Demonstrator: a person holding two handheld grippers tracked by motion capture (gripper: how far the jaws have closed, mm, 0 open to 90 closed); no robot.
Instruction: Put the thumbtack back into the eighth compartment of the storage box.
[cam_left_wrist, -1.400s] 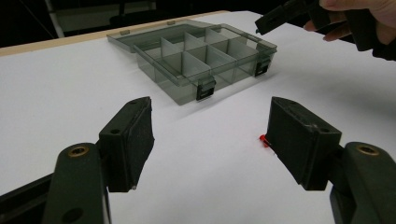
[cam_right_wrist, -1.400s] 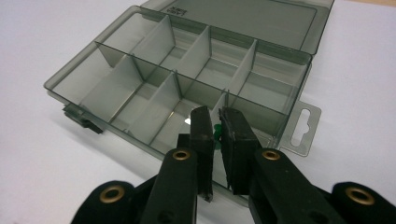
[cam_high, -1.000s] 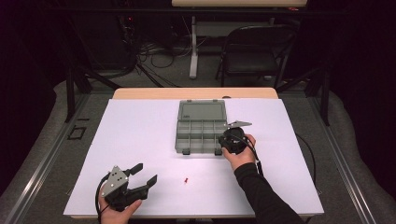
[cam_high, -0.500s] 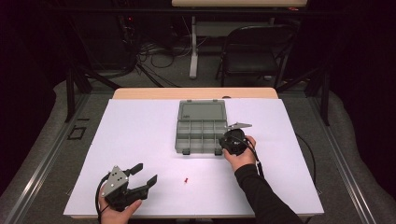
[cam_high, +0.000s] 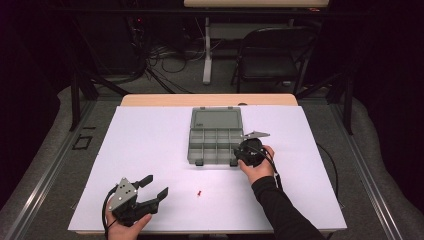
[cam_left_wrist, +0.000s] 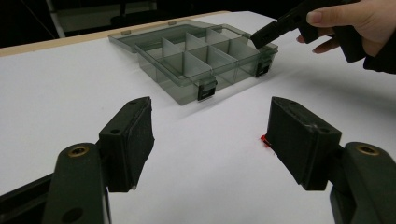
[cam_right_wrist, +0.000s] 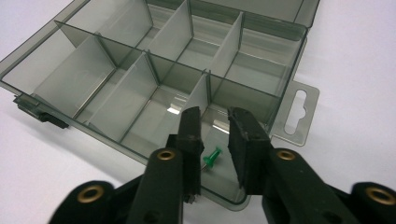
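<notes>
Green pushpin (cam_right_wrist: 213, 156): seen lying loose in the corner compartment of the smoky compartment box (cam_high: 216, 137), at its 4 o'clock corner, between the jaws of the right claw (cam_right_wrist: 215, 135), which had just been opening and were parted, untouching. Red pushpin (cam_high: 199, 192): lay on the white worktop (cam_high: 150, 145), at 3 o'clock of the left claw (cam_high: 154, 188), spread wide, empty.

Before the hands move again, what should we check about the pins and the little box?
1. Green pin has dropped into the box's corner compartment: ok.
2. Right gripper has just been opening, pads off the pin: ok.
3. Box lid lies flat open: ok.
4. Red pin lies loose on the table: ok.
5. Left gripper open, nothing held: ok.
6. Green pin's tip direction: cannot tell.
</notes>
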